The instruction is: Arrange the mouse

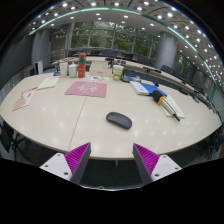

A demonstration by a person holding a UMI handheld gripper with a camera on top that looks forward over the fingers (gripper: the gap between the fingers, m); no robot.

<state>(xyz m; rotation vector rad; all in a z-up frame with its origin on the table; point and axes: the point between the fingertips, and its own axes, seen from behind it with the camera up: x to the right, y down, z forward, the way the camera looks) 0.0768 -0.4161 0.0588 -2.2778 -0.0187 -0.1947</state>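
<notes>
One dark mouse [119, 120] lies on the pale table [60, 118], at twelve o'clock ahead of the gripper [111, 158]. The gripper shows two fingers [72, 160], spread apart with nothing between them. One pink mat [87, 89] sits at eleven o'clock beyond the mouse. One blue folder [146, 87] lies at one o'clock. Further clutter along the far edge is too small to count.
</notes>
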